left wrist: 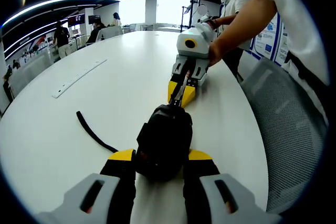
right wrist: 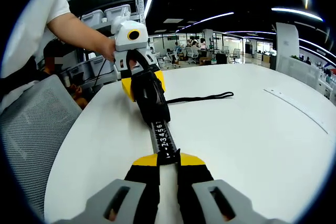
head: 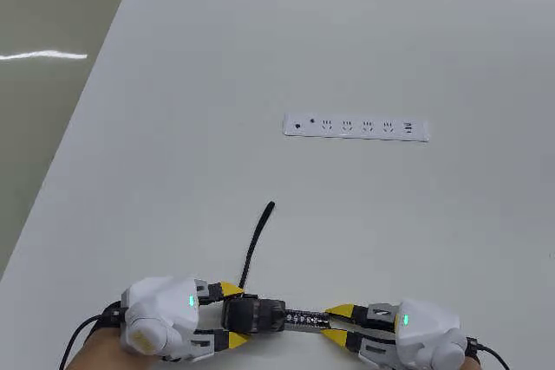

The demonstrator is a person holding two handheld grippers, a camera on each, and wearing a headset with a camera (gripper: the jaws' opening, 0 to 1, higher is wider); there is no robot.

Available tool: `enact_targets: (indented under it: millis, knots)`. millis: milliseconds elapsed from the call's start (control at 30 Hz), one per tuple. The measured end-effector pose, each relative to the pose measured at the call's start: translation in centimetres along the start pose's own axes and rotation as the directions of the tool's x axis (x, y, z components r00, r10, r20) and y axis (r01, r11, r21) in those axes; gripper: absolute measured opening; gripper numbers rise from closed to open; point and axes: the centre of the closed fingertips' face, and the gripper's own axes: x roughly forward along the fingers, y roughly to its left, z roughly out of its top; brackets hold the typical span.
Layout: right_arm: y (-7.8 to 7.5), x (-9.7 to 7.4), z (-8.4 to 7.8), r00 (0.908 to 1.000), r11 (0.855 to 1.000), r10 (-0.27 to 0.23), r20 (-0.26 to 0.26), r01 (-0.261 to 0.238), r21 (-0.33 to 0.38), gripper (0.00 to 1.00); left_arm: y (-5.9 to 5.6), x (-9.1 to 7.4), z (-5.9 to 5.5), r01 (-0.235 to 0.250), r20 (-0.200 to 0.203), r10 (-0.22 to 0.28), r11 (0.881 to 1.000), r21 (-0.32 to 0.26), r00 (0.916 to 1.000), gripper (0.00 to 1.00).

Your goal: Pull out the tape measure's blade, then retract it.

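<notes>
Both grip: left tongs (left wrist: pixel 161 156) clench the hard case (left wrist: pixel 165 132), right tongs (right wrist: pixel 168 160) pinch the thin, probably springy blade (right wrist: pixel 161 132) at its tip.

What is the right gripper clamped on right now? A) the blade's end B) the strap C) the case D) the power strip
A: the right gripper pinches the end of the numbered blade, while the left gripper holds the case.
</notes>
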Motion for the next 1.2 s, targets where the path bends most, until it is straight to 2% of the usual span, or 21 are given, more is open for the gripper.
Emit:
enact_targets:
  millis: [1200]
  knots:
    - [-1.1, -3.6, -1.6, 0.9995, 0.998, -0.032, -0.001, 0.032, 0.05, 0.09, 0.1, 0.0, 0.0, 0.0, 0.004, 0.0, 1.0, -0.001, 1.0, 0.3]
